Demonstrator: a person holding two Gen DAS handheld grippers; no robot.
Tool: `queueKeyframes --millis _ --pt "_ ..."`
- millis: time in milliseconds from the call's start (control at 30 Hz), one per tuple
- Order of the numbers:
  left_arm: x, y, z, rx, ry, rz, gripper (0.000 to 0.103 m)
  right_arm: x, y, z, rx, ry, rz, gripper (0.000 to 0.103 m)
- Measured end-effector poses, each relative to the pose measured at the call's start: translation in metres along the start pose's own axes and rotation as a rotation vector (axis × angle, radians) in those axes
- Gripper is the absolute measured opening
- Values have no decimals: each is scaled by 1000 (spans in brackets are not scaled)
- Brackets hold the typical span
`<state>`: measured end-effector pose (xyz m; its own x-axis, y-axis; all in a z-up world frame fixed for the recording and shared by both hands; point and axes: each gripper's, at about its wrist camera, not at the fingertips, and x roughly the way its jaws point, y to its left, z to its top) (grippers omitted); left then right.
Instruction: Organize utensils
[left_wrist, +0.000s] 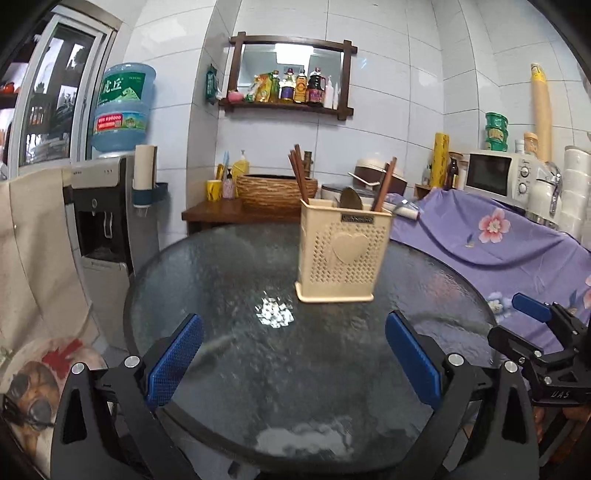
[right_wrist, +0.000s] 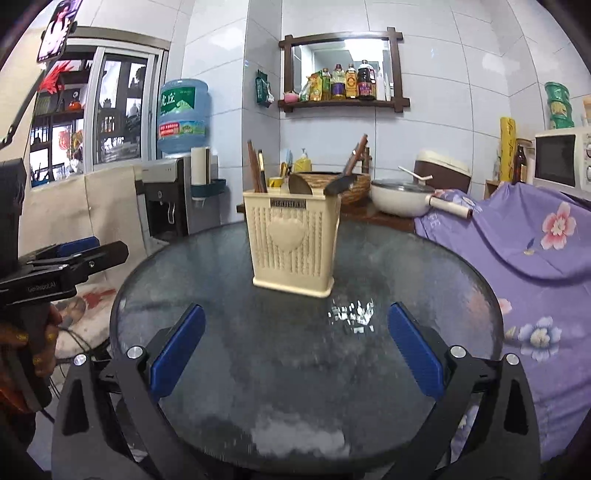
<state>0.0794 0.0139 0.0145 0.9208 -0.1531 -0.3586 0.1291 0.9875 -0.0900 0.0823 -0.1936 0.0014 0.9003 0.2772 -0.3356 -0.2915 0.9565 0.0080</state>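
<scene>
1. In the left wrist view, the left gripper (left_wrist: 293, 354) is sitting at the bottom of the frame with its blue pads (left_wrist: 175, 360) spread wide and holding nothing; only the glass table (left_wrist: 207, 258) is showing between them.
2. Going rightward in that view, the cream utensil holder (left_wrist: 343, 254) is standing upright just right of centre, above and beyond the right pad, well apart from both pads.
3. Brown chopsticks (left_wrist: 299, 173) are rising from its left rear compartment, a spoon bowl (left_wrist: 351, 199) is peeking from the middle, and further handles (left_wrist: 384, 184) are leaning out at the right; their long axes are running near vertical, tilting toward the upper right.
4. At the right edge, the right gripper (left_wrist: 532, 321) is appearing side-on, its blue pad pointing toward the upper left.
5. In the right wrist view, the left gripper (right_wrist: 85, 251) is showing at the left edge, gripped by a hand (right_wrist: 40, 343).
6. The right gripper (right_wrist: 295, 350) is gaping wide and empty at the bottom, and the utensil holder (right_wrist: 295, 243) is standing almost dead centre above the gap.
7. Judging by this, the right hand is facing the holder more squarely; neither looks clearly closer, and I am seeing no loose utensil on the table.
</scene>
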Motion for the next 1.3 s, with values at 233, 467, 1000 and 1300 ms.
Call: queueKeyframes --millis 233,467,1000,1300 --pt "-26 -20 -19 50 -20 -25 97 -39 -6 -18 33 -25 19 97" --pt "-31 -18 -26 42 5 -26 97 -55 0 -15 30 -49 43 97" --pt "-33 -12 -25 22 7 3 97 -52 0 -8 34 -50 58 97" --pt "-34 -13 -24 31 -1 10 97 -52 1 -8 31 -50 61 97"
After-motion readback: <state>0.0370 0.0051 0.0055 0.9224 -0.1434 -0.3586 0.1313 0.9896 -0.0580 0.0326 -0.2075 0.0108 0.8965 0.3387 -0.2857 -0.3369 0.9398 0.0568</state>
